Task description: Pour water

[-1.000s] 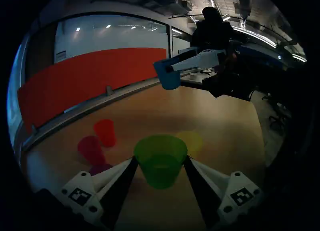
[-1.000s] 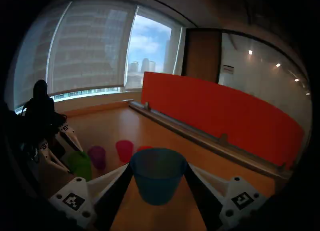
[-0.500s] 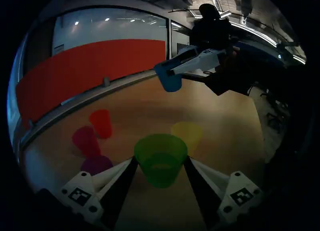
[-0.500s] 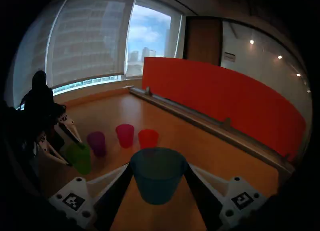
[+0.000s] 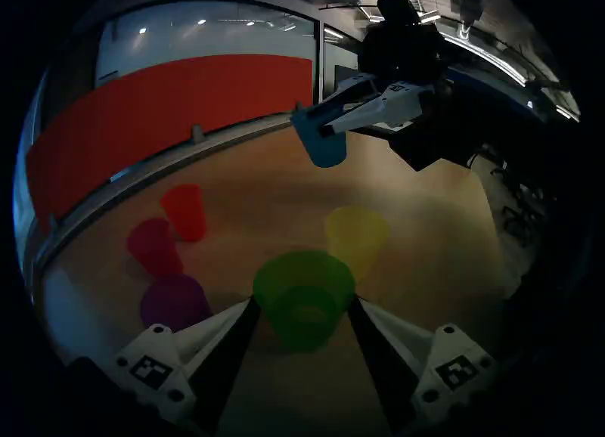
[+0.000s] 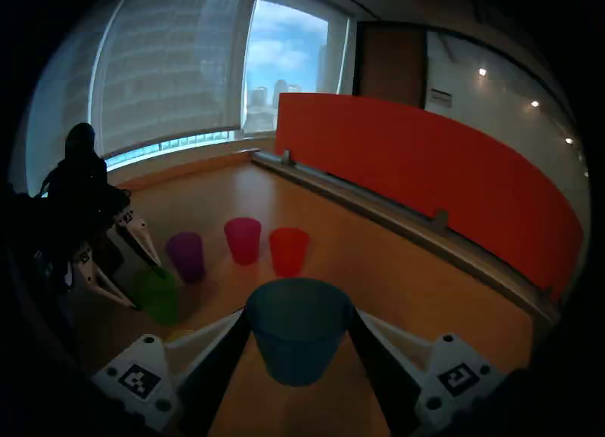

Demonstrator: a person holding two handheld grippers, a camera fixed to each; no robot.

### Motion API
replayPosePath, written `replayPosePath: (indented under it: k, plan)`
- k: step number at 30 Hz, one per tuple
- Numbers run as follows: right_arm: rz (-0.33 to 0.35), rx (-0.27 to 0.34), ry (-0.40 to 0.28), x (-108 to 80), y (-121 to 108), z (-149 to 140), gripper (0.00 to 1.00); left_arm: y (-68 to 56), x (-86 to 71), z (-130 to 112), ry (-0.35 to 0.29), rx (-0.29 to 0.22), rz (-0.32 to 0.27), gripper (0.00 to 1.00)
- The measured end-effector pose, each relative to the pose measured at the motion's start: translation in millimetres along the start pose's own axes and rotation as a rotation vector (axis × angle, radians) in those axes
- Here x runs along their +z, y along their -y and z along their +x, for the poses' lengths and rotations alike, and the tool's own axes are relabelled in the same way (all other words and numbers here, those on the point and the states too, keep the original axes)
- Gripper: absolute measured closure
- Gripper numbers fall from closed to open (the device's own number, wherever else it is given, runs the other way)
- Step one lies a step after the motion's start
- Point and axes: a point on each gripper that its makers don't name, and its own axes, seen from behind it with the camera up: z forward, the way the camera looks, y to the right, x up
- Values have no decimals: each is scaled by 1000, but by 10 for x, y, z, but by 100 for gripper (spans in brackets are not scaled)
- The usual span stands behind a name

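Left gripper has its two white fingers closed part-way onto a translucent green plastic cup, one finger pressing each side of the wall. The cup is upright and held low over the long wooden table. Right gripper clamps a translucent blue plastic cup in the same way. In the left gripper view that blue cup hangs well above the table, far from the green one, and leans a little. Whether either cup holds water cannot be told in this dim light.

Four more cups stand on the table. A yellow plastic cup is just beyond the green cup. A purple plastic cup, a magenta plastic cup and a red-orange plastic cup stand in a row off to the side, towards a red partition panel.

The pour looks not yet begun, since the two held cups are well apart. Spilling is the likely trouble: if the blue cup tips before its rim is over the green cup's mouth, water would land on the table or the standing cups. Thin cup walls may buckle under a tighter squeeze, or slide between the fingers once tilted. Sweeping the green cup sideways could also knock over the yellow or purple cup near it
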Motion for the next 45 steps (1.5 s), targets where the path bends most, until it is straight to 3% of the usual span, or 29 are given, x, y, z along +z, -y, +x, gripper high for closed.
replayPosePath:
  k: [11,24,36,45]
  plan:
    - [7,0,10,44,25,-48,8,11,66,-138,45,6,-9,16]
    - [7,3,22,84,31,-120,8,21,61,-211,54,-3,-14,16]
    - [7,7,44,120,53,-230,8,4,41,-255,86,24,-21,16]
    - [12,22,66,177,74,-372,9,32,54,-413,144,50,-6,14]
